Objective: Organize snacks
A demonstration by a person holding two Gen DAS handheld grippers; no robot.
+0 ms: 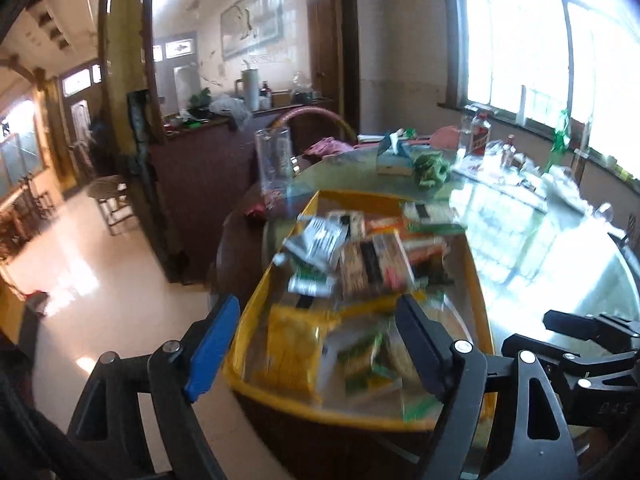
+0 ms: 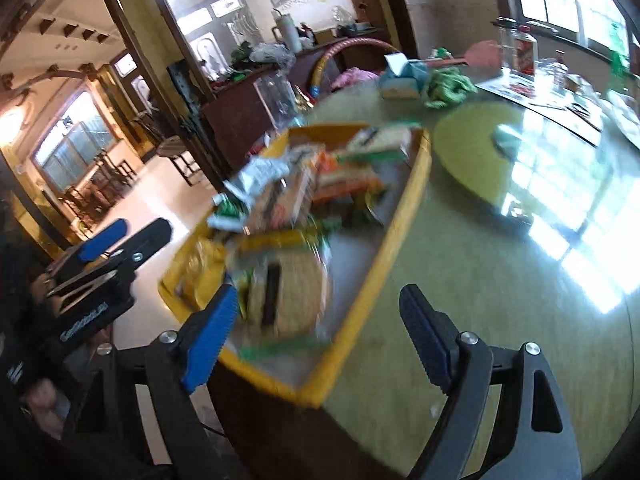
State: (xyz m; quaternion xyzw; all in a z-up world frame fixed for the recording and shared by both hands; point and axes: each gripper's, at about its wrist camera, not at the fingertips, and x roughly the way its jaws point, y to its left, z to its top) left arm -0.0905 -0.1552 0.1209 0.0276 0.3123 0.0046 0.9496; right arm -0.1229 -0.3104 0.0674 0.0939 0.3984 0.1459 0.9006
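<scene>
- A glossy round table (image 2: 500, 280) in a sunlit dining room, with windows at upper right.
- Left gripper (image 1: 316, 348) and right gripper (image 2: 320, 336), low in each frame — both spread wide, holding nothing.
- Beyond them at frame centre, a yellow tray (image 2: 404, 216) heaped with snack packets (image 1: 360, 264).
- Judged between placements; the next move needs a stray packet — none shows clearly.

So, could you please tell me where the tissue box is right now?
The tissue box sits on the table beyond the yellow tray's far end, just left of the green bundle; both views show it.
</scene>
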